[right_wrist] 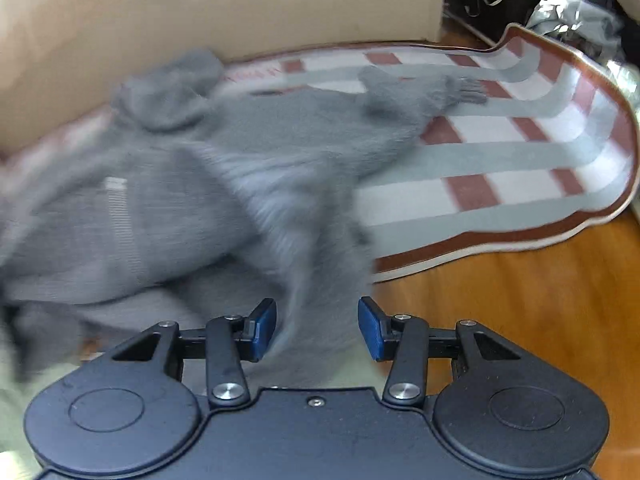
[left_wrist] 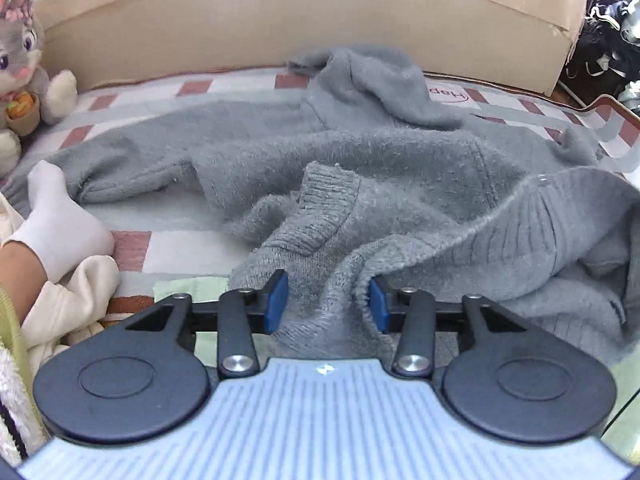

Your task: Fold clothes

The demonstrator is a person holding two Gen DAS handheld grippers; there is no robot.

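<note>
Fuzzy grey knitted sweater (left_wrist: 360,184) between pads of both part-open claws, left claw (left_wrist: 328,304), right claw (right_wrist: 317,328), grip indeterminable.

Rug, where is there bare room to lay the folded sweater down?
Bare rug lies between the sweater sleeve and the rug's wavy edge beside the wood floor. A smaller patch sits between the socked foot and the sweater. The middle is crowded.

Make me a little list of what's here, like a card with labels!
clothing: fuzzy grey sweater, crumpled, not folded yet
lies on: striped rug on a wooden floor
behind it: beige sofa
toy: stuffed bunny at the rug's left end
left gripper: jaws apart, sweater fabric between them
right gripper: jaws apart, blurred grey fabric between them
</note>
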